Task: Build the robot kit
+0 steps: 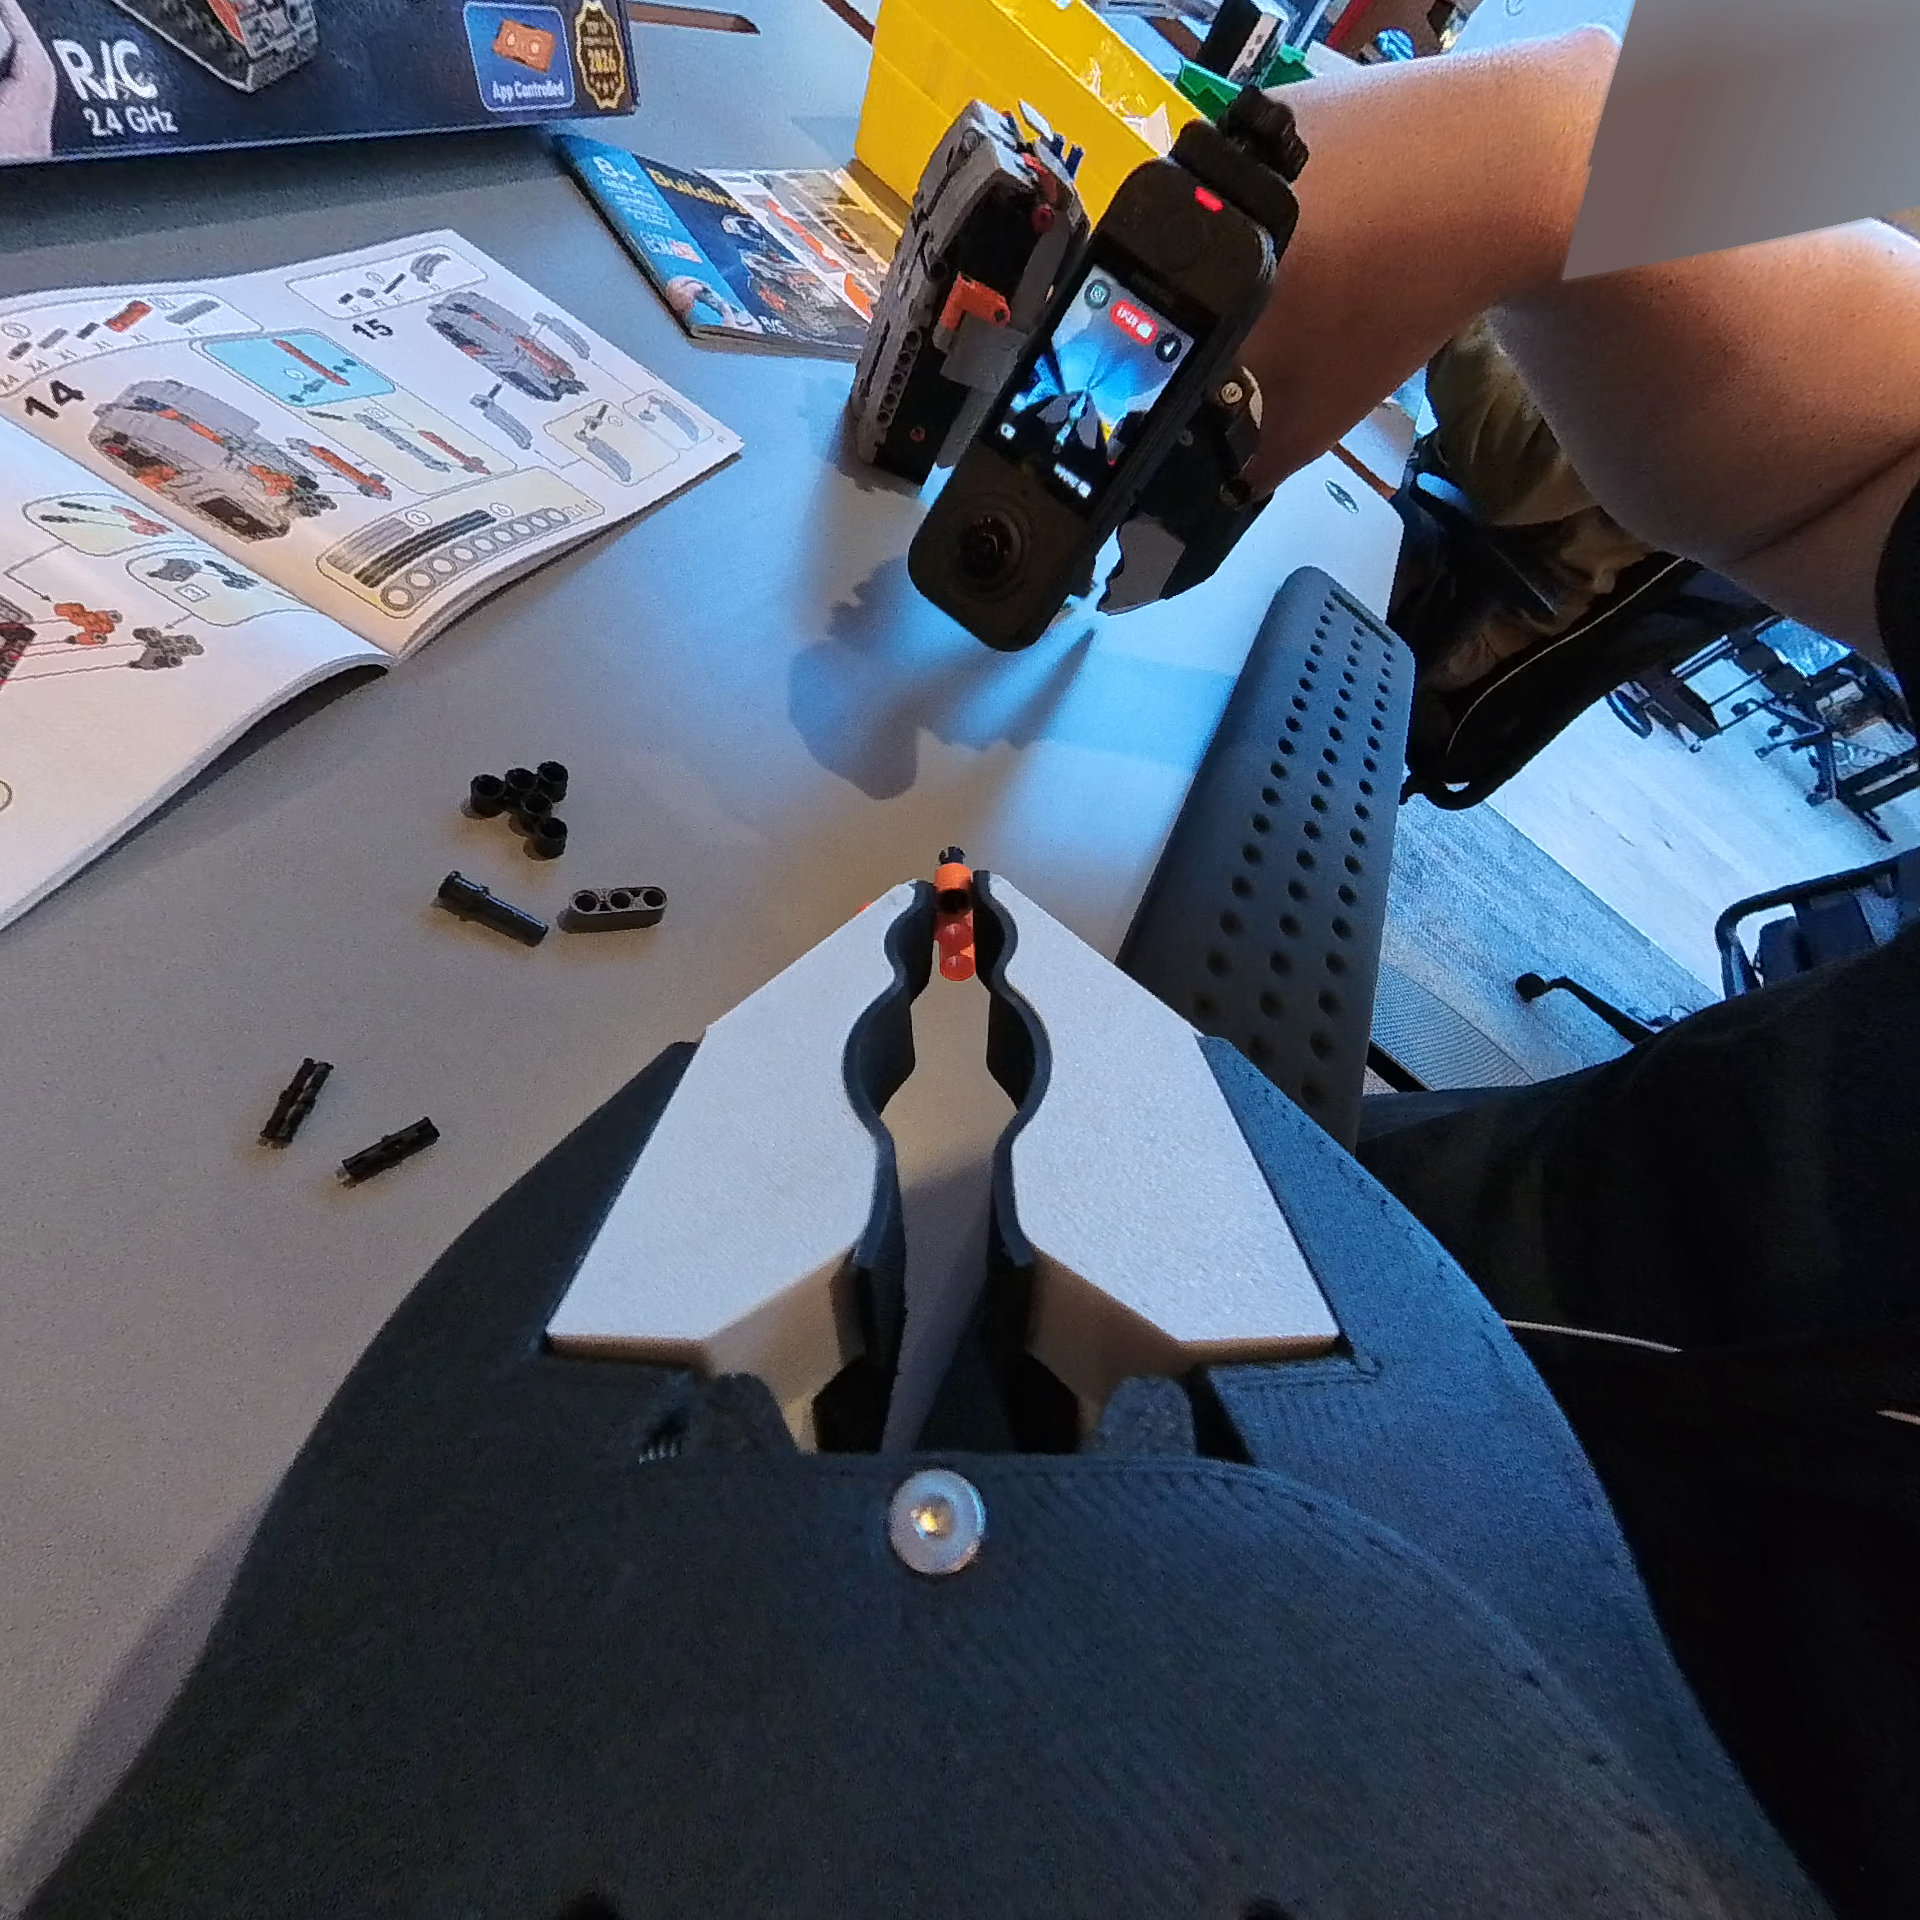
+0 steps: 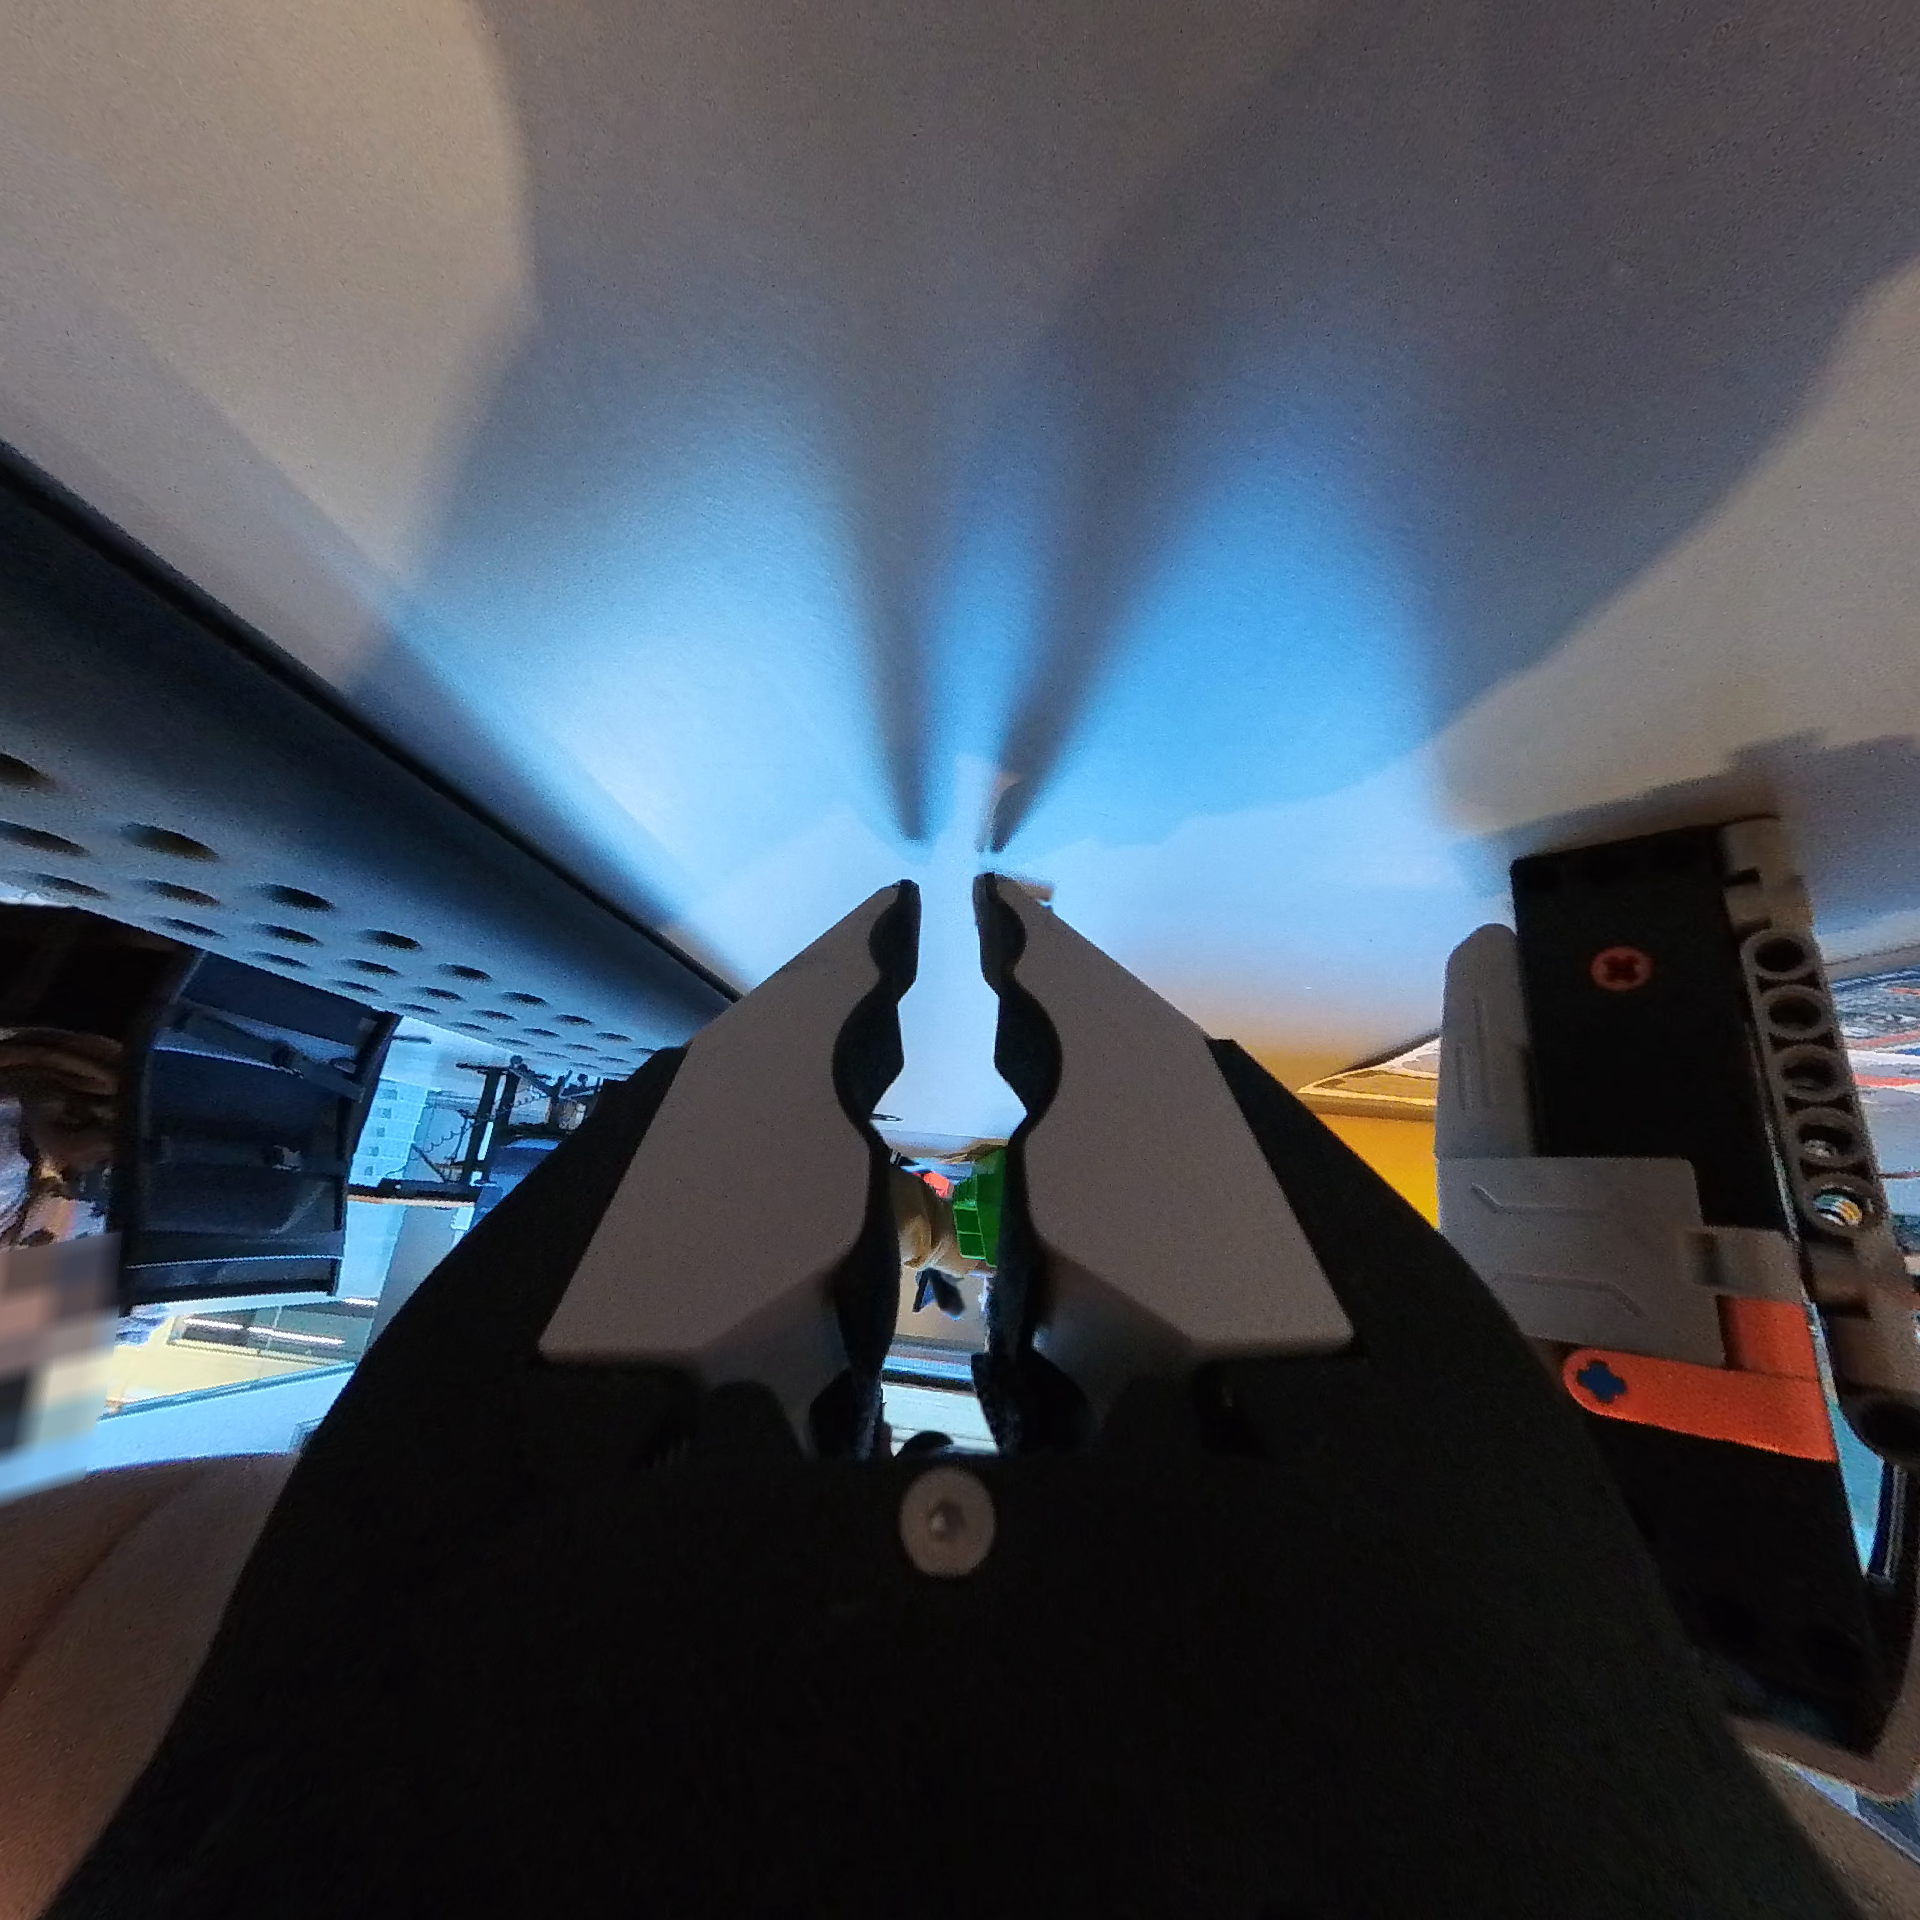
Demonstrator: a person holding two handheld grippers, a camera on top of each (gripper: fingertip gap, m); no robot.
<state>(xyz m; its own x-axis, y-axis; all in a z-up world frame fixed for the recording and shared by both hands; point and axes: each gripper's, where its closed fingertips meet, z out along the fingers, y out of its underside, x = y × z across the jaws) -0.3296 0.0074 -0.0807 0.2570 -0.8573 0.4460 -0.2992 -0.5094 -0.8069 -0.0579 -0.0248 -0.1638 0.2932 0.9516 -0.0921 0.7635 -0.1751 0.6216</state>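
Observation:
My left gripper (image 1: 953, 896) is shut on a small orange connector with a black pin (image 1: 952, 920), held just above the grey table (image 1: 675, 707). Several loose black pins and small beams (image 1: 520, 805) lie to its left. My right gripper (image 2: 948, 891) is slightly open and empty, its tips pointing down close to the table. In the left wrist view it (image 1: 1138, 582) hangs beside a grey, black and orange brick-built model (image 1: 966, 301) standing on end. That model also shows at the right of the right wrist view (image 2: 1621, 1143).
An open instruction booklet (image 1: 312, 436) lies at the left, a second booklet (image 1: 727, 249) and a dark box (image 1: 312, 73) behind it. A yellow bin (image 1: 997, 94) stands at the back. A perforated dark chair back (image 1: 1288, 831) meets the table's right edge. There is about 30 cm between the tips of the two grippers.

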